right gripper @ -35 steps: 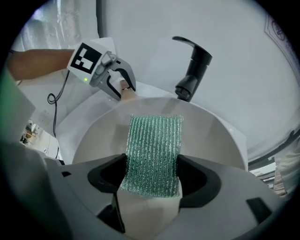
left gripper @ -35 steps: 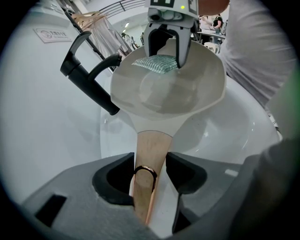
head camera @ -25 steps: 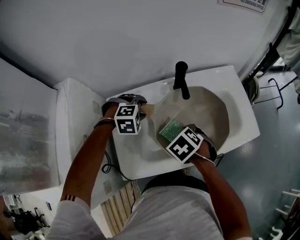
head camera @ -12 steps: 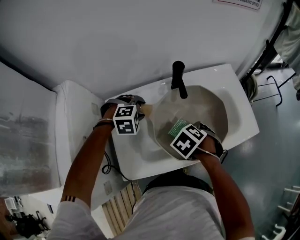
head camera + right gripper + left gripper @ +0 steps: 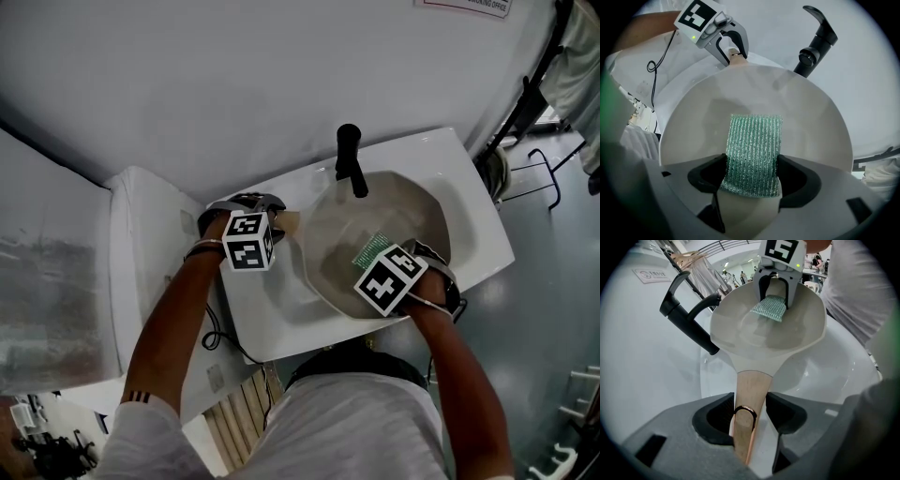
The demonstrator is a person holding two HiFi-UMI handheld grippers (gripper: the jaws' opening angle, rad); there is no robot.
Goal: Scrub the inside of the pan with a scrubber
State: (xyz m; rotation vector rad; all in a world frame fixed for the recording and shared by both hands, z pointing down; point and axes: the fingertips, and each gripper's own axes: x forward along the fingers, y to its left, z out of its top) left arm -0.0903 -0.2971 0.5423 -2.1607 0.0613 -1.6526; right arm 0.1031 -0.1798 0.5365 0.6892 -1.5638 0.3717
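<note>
A cream pan [image 5: 337,246] sits tilted in the white sink [image 5: 473,216]. Its wooden handle [image 5: 290,222] points left, and my left gripper [image 5: 279,217] is shut on it. In the left gripper view the handle [image 5: 751,390] runs between the jaws of the left gripper [image 5: 749,420], and the pan bowl [image 5: 740,331] lies beyond. My right gripper [image 5: 380,258] is shut on a green mesh scrubber [image 5: 372,250], which lies against the pan's inner right side. In the right gripper view the scrubber [image 5: 753,147] lies flat on the pan floor [image 5: 806,122] between the jaws of the right gripper [image 5: 752,176].
A black faucet [image 5: 350,161] arches over the far rim of the pan. A white appliance [image 5: 141,234] stands left of the sink, with a cable [image 5: 217,333] hanging by it. A metal rack frame [image 5: 530,103] stands on the grey floor at right.
The right gripper has slid the scrubber from the pan's left-middle across to its right side. The left gripper has kept still on the handle.
</note>
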